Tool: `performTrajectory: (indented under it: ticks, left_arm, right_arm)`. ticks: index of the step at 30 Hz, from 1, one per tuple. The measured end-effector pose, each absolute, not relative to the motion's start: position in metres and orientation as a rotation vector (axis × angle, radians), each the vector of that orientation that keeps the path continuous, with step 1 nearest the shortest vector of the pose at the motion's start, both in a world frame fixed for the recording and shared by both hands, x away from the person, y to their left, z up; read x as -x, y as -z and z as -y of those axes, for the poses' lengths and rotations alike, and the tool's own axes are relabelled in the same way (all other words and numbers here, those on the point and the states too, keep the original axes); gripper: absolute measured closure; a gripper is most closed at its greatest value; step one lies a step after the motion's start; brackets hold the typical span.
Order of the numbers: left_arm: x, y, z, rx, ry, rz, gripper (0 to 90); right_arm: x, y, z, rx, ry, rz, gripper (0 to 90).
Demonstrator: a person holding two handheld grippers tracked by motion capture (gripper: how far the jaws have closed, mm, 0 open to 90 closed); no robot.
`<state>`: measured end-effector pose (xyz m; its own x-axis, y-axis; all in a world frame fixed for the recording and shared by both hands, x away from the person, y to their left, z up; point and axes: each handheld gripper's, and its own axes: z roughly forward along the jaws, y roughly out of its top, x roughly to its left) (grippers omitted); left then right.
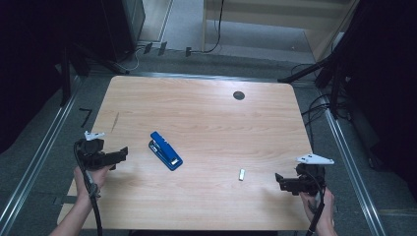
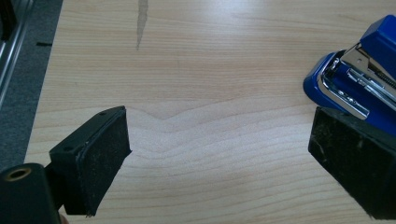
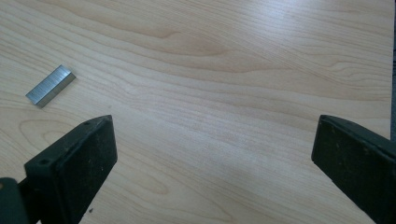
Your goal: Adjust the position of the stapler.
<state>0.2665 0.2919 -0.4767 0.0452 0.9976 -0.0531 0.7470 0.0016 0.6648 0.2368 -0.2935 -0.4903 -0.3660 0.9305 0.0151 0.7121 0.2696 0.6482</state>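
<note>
Both claws gape wide and empty, the left claw (image 1: 119,154) near the tabletop's (image 1: 196,103) left edge beside the mid-tabletop stapler (image 1: 165,150), the right claw (image 1: 278,180) by the near right corner, where closing off-centre might skid the flat staples (image 1: 242,174) away.

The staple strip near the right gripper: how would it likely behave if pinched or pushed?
The staple strip is a small, flat metal bar, so it probably slides on the smooth table rather than rolls. It sits low, likely hard for the wide pads to catch. Glued staples may snap apart if squeezed.
</note>
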Motion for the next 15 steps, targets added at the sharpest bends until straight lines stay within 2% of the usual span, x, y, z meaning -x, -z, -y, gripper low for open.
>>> performTrajectory:
  ticks: [8, 10, 12, 14, 15]
  left_arm:
    - [-0.2688, 0.4785, -0.2868, -1.833, -0.616, -1.736, 8.5]
    - [-0.2690, 0.4783, -0.2867, -1.835, -0.617, -1.729, 15.3]
    - [-0.2702, 0.4786, -0.2850, -1.842, -0.615, -1.716, 17.3]
    - [-0.2713, 0.4797, -0.2821, -1.852, -0.601, -1.679, 35.3]
    - [-0.2713, 0.4797, -0.2821, -1.852, -0.601, -1.679, 34.5]
  right_arm:
    - [-0.2364, 0.4909, 0.2896, -1.464, -0.801, -2.211, 0.3]
    - [-0.2364, 0.4914, 0.2884, -1.454, -0.799, -2.222, 0.3]
    - [-0.2363, 0.4917, 0.2876, -1.448, -0.794, -2.225, 0.3]
    - [-0.2364, 0.4922, 0.2857, -1.438, -0.788, -2.239, 0.5]
    - [-0.2367, 0.4924, 0.2855, -1.431, -0.793, -2.247, 0.6]
